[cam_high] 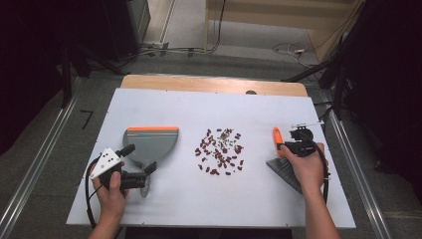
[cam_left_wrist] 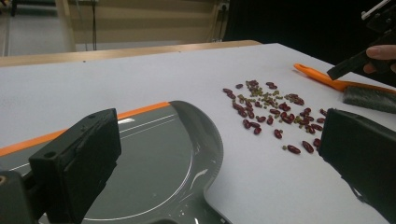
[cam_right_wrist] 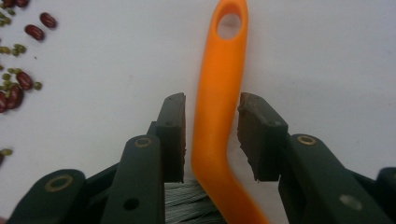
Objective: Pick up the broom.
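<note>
A white desk stands in a dark room, with small red and green beans scattered in its middle. Near the right edge, the right gripper has its fingers around the orange plastic brush handle, not squeezing yet. Near the left edge, the left gripper waits with open fingers over the grey plastic dustpan, ready to catch swept beans.

Beans lay scattered between your two grippers, bare table ran open behind them and along the near edge, dustpan blocked your left side, brush lay across your right, its handle between the right gripper's jaws.
</note>
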